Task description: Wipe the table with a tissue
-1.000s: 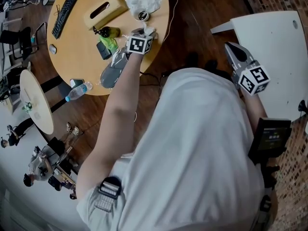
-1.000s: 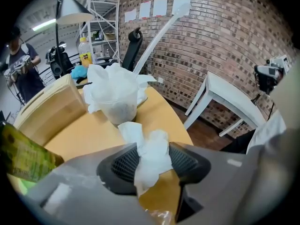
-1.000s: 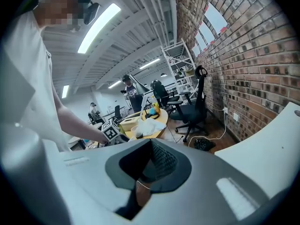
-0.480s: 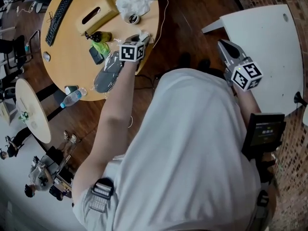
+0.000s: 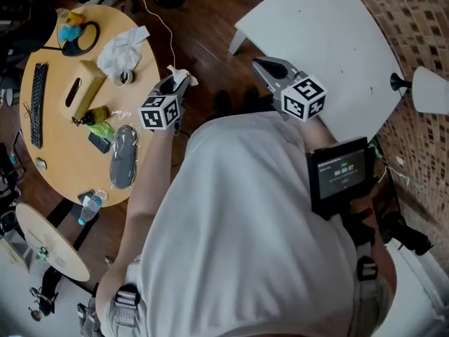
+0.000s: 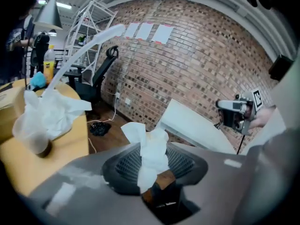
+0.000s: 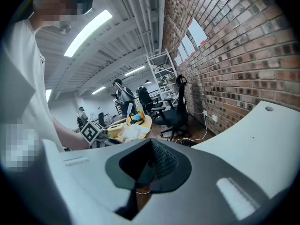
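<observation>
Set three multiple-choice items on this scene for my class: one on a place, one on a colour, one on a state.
1. Where is the tissue box?
A. on the floor
B. on the round wooden table
C. on a chair seat

2. What colour is the keyboard?
A. black
B. white
C. red

3. What is the left gripper doing?
A. standing open and empty
B. gripping a bottle
C. gripping a white tissue

Answers:
1 B: the box lies on the wooden top near the keyboard.
2 A: it shows black in the head view.
3 C: its jaws, which have just been closing, pinch the tissue.
</observation>
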{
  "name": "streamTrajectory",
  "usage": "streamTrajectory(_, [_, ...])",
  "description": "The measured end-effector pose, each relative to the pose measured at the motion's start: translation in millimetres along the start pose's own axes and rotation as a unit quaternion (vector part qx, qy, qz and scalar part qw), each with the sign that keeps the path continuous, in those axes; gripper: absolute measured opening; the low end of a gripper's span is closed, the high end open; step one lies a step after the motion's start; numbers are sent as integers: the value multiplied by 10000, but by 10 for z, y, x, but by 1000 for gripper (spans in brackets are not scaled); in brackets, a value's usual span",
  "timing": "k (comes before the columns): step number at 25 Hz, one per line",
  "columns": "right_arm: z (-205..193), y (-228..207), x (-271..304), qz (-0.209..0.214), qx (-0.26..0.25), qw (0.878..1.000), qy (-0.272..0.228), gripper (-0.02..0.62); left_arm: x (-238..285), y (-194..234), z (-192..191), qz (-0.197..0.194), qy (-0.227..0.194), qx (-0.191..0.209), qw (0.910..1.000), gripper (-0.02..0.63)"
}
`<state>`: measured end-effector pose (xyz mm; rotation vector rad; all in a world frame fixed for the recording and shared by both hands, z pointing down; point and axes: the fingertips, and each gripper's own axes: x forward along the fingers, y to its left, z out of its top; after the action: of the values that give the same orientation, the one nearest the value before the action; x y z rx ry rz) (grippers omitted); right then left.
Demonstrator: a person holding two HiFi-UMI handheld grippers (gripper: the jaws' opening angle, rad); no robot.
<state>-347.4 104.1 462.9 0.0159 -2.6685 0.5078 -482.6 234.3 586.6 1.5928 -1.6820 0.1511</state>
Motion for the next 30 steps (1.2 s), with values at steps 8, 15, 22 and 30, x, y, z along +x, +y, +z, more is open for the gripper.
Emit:
streamTrajectory(8, [-115,-251,-668,-959,394,9936,-443,8,386,-835,406,-1206,-142,600,9908,163])
streamTrajectory(15, [-346,-618,-1342,-1683,825,9791,-788,8,823,-1608,509,-2002,16,1093,9736,160])
streamTrajectory(22, [-478,-931,-1726,-2134,1065,9655,-1047,6,1209,-2168,548,-2458,410,1474,9572,160])
streamTrajectory(30, [-288,-1535,-2264,-2264,1184,9555,-1477,8,1778,-2867,859,-2567,614,2001,9435,160])
